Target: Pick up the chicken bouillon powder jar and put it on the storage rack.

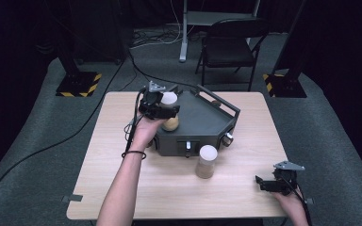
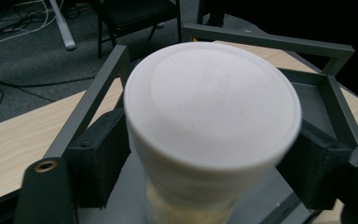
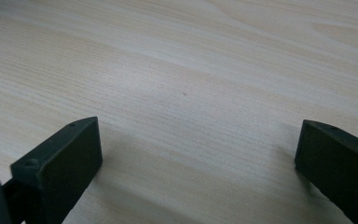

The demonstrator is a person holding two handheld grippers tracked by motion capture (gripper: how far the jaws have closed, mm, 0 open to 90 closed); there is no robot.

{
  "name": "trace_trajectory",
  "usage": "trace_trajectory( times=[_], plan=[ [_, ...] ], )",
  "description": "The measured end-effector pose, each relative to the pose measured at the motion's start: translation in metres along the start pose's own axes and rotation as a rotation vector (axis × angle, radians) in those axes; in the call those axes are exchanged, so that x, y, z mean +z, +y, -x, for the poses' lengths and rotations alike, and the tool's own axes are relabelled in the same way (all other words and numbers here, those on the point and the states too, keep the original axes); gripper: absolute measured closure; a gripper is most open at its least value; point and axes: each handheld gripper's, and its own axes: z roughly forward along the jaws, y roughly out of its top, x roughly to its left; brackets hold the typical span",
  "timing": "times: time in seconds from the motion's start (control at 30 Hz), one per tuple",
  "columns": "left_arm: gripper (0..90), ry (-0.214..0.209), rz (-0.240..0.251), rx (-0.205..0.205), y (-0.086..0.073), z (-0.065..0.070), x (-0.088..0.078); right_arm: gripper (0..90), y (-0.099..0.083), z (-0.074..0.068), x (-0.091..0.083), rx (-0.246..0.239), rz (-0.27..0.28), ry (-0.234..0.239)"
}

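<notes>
A dark, curtained room surrounds a pale wooden tabletop (image 1: pixel 122 188) carrying a grey railed tray (image 1: pixel 202 117). At the tray's left edge, the left tool (image 1: pixel 162 109) brackets a white-lidded jar (image 1: pixel 169 113) of beige powder standing on the tray, jaws flanking its lid; whether they press it cannot be told. A second jar (image 1: pixel 206 161) stands just before the tray. Right of it, the right tool (image 1: pixel 268 184) gapes wide, empty.

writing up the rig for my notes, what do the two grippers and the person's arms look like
Both grippers are black with two blocky dark jaws. The left gripper and right gripper each carry a grey three-cornered plate on top and trail a black cable. The left jaw mount shows a brass-coloured screw insert. Forearms are bare, with a thin dark band on the left wrist.
</notes>
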Motion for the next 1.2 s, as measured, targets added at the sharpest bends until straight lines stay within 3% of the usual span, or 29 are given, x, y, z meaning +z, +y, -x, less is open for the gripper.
trace_trajectory(
  times=[0.2, 0.37, 0.47, 0.57, 0.77, 1.03, 1.2],
  plan=[
    [17.7, -0.001, 0.03, 0.0, -0.009, -0.007, -0.023, 0.0, 0.0, 0.0, 0.0, 0.001, 0.0, -0.001],
    [14.7, 0.012, 0.047, 0.031, -0.019, -0.007, -0.046, 0.0, 0.0, -0.001, 0.0, -0.001, 0.0, -0.002],
    [14.5, -0.006, 0.067, 0.031, -0.028, -0.01, -0.059, 0.0, 0.0, -0.001, 0.0, -0.001, 0.0, -0.003],
    [13.6, 0.005, 0.062, 0.069, -0.034, -0.006, -0.071, 0.0, 0.0, -0.001, 0.0, -0.001, -0.001, -0.003],
    [13.5, 0.016, 0.077, 0.102, -0.055, -0.002, -0.093, 0.0, 0.001, -0.001, 0.0, 0.002, -0.002, -0.006],
    [13.7, 0.013, 0.083, 0.103, -0.087, 0.001, -0.112, 0.0, 0.0, -0.002, 0.0, 0.004, -0.001, -0.008],
    [13.3, -0.009, 0.087, 0.103, -0.104, 0.002, -0.116, 0.0, 0.0, -0.002, 0.0, 0.005, 0.0, -0.008]
  ],
)
